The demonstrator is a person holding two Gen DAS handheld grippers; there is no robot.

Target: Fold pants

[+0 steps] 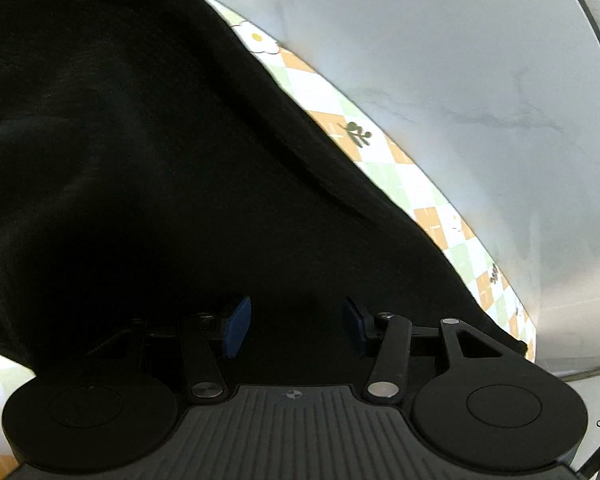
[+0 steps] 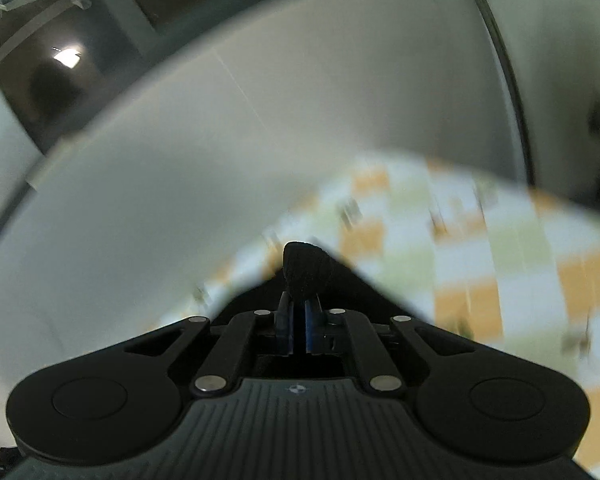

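on checked tablecloth (image 1: 384,164), black pants (image 1: 148,168) are spread, most of left wrist view being filled by them. left gripper (image 1: 296,328) is held just above dark fabric, blue pads (image 1: 236,326) parted, nothing seen pinched between them. in right wrist view, right gripper (image 2: 298,320) is seen clamped on bunched fold of pants (image 2: 304,270), fabric lifted clear of blurred cloth (image 2: 480,248). pale wall (image 1: 440,40) is seen beyond table edge.

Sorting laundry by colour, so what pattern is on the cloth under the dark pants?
Orange, pale green and white checks with small flowers on the tablecloth, clearest in the left wrist view.
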